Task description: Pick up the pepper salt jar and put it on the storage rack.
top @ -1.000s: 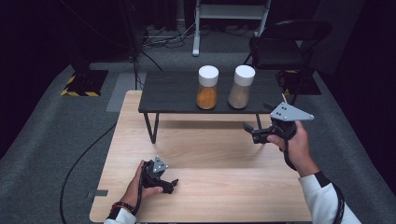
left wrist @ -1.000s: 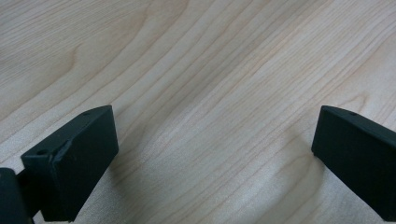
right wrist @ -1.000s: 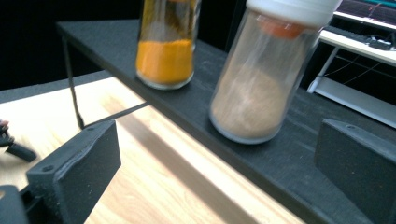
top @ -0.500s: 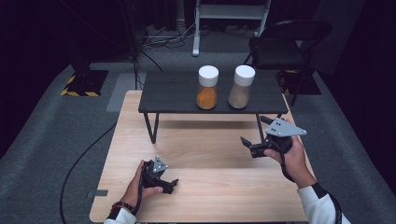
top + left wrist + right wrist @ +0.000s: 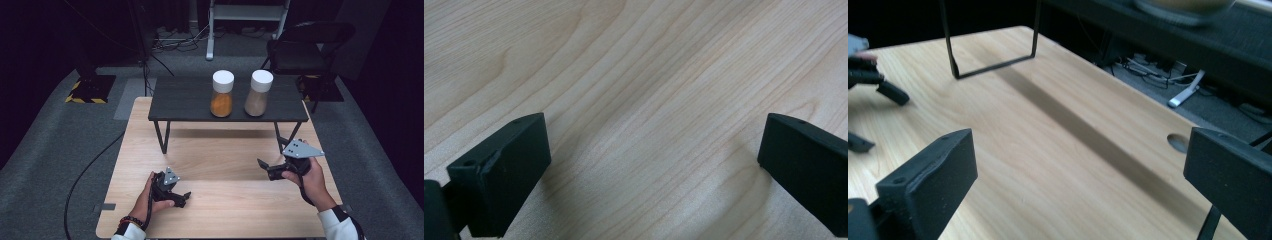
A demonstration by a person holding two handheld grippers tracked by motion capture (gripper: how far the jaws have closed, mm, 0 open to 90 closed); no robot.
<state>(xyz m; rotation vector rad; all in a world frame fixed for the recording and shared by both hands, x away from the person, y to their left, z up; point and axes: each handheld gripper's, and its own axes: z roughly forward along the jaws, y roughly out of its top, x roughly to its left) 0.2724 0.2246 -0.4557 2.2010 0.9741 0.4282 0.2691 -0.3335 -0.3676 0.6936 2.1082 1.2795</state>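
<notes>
High view: the left hand-held gripper [image 5: 172, 192] lies low over the near left part of the light wooden desk [image 5: 225, 150], gripped by the person's left hand [image 5: 150, 197], with its grey three-cornered plate on top. The right hand-held gripper [image 5: 272, 167] is held in the right hand [image 5: 310, 180] above the desk's right side, its jaws pointing left and its grey plate level. Both hands are well apart from each other.

A low black shelf [image 5: 185, 100] on thin metal legs stands across the far half of the desk. On it, side by side and upright, are a jar of orange powder [image 5: 222, 94] and a jar of brown powder [image 5: 258, 93], each with a white lid. Both jars are well apart from either gripper.

Left gripper view: the two black jaws stand spread wide with bare wood grain between them, holding nothing.

Right gripper view: the jaws are likewise spread wide and empty. Beyond them lie the desk surface, a leg frame of the shelf [image 5: 993, 37] and its shadow, and the left hand-held gripper at the left edge. A round hole [image 5: 1178, 142] marks the desk near its edge.
</notes>
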